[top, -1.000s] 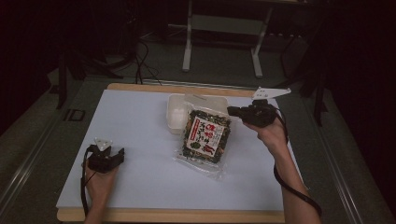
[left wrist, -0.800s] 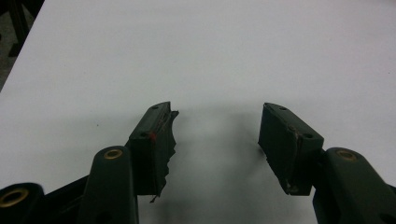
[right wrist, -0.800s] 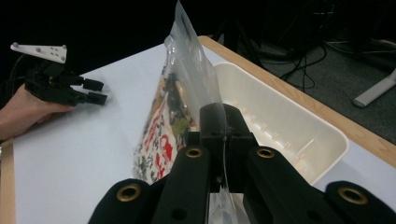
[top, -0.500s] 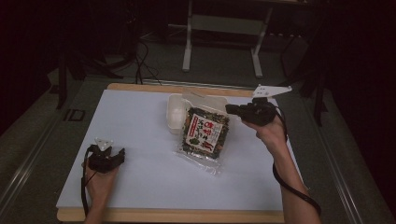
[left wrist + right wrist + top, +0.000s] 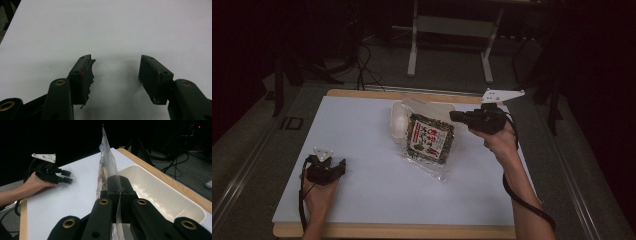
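From the high view, the right tongs [image 5: 455, 116] pinch the top edge of a clear snack bag [image 5: 429, 140] near the counter's [image 5: 362, 130] far edge, its lower end trailing toward the middle. The left tongs [image 5: 343, 165] rest near the front left corner.

The left gripper view shows those tongs [image 5: 116, 71] spread wide over bare counter (nothing between them).

The right gripper view shows the tongs [image 5: 119, 185] clamped on the bag's film [image 5: 107, 160], beside a white tray [image 5: 160, 195].

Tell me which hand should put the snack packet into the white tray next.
Right. The right gripper is already shut on the clear edge of the snack packet, right beside the white tray. The left gripper rests open on the white table, well away from both.
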Available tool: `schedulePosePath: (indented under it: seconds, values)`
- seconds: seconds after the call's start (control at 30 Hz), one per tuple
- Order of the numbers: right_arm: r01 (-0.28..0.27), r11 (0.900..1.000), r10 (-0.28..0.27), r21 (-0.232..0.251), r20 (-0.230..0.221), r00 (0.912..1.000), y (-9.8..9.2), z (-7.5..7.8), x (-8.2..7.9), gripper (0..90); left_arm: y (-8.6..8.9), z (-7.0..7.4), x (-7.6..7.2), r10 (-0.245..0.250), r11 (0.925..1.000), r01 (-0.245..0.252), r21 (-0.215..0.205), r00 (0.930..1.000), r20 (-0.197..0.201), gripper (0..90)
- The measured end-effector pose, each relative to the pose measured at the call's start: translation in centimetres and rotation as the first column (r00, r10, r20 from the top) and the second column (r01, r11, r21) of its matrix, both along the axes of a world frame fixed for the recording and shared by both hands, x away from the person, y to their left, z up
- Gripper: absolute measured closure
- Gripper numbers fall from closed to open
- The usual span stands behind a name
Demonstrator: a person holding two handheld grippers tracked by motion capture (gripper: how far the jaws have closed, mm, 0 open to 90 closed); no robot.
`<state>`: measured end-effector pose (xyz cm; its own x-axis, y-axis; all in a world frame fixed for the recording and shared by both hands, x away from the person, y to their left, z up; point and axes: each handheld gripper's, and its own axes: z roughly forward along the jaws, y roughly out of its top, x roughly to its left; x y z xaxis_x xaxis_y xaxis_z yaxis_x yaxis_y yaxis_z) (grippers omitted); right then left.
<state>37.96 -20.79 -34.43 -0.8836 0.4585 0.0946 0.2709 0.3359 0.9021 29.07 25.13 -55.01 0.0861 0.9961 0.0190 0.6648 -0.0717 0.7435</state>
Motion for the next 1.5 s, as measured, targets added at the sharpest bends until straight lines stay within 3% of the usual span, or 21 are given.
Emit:
schedulePosePath:
  seconds: [0.3, 1.5]
  values:
    - [-0.002, 1.0, 0.002, -0.007, 0.011, 0.9999, 0.6, 0.8, 0.0, 89.6, 0.0, 0.0, 0.0, -0.001, 1.0, 0.001, -0.002, 1.0, 0.0, 44.1]
    - [-0.011, 0.998, 0.009, 0.054, 0.027, 0.9996, 1.4, 3.3, 1.4, 89.7, 0.0, 0.0, 0.0, -0.003, 1.0, 0.003, -0.001, 1.0, -0.003, 43.9]
